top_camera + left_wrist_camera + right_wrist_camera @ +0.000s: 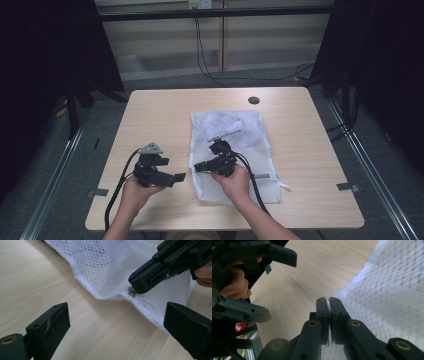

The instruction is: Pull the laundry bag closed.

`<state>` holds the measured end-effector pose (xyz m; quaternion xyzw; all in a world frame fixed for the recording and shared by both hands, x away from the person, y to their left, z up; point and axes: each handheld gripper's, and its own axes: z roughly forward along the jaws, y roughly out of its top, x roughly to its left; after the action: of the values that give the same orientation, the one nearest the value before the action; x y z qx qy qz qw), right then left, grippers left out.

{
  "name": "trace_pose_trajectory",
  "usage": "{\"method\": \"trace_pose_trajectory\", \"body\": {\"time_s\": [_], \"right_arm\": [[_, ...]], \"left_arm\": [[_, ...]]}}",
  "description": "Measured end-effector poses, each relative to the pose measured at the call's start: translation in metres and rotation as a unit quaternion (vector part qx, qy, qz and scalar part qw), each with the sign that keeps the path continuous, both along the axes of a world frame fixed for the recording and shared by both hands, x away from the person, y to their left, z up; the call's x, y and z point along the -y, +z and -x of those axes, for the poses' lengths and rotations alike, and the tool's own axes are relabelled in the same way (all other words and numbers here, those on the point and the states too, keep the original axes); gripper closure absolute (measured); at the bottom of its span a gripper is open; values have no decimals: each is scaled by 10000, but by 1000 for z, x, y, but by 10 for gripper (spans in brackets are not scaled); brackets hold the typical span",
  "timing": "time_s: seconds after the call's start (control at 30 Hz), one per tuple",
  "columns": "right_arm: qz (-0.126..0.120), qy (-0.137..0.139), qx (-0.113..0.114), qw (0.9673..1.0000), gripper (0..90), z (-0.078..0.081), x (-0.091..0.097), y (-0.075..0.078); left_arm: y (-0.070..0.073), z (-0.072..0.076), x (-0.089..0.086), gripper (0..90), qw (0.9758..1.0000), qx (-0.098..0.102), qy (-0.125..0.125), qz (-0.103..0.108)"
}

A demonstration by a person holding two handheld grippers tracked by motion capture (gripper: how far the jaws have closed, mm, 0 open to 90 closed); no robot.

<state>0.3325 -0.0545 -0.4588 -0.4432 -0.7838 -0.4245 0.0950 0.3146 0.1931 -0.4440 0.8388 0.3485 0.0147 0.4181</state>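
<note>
Setting: pale wooden table (150, 115); dark curtains around
Mesh bag (235, 150): flat, right of table centre
Zipper pull (132, 292): at bag's near-left edge
Right gripper (329, 305): jaws pressed together on the pull; draw steadily along the hem
Left gripper (117, 327): spread, just beside; should pin the edge

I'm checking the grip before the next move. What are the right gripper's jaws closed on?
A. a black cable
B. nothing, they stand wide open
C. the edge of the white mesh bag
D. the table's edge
C: the right gripper is shut on the white mesh bag at its hem.
</note>
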Motion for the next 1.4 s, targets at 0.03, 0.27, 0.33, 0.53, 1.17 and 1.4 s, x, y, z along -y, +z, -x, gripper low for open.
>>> {"method": "trace_pose_trajectory", "body": {"time_s": [0.03, 0.27, 0.33, 0.53, 1.17, 1.4], "right_arm": [[1, -12, 7, 10000, 864, 0, 1, 1], [-72, -48, 51, 9999, 863, 2, 3, 5], [-103, -66, 60, 9999, 864, 2, 5, 6], [-142, -81, 69, 9998, 864, 2, 8, 9], [-193, -130, 189, 9996, 863, 2, 14, 18], [-206, -139, 207, 9995, 863, 3, 15, 20]], "left_arm": [[0, 0, 1, 66, 10000, -35, 1, 21], [-3, -1, 12, 70, 9995, -245, -162, 106], [-4, -1, 15, 77, 9994, -279, -166, 154], [-6, -2, 23, 117, 9986, -386, -273, 237], [-12, -3, 36, 201, 9960, -748, -248, 416], [-16, -6, 41, 264, 9927, -1053, -330, 483]]}}
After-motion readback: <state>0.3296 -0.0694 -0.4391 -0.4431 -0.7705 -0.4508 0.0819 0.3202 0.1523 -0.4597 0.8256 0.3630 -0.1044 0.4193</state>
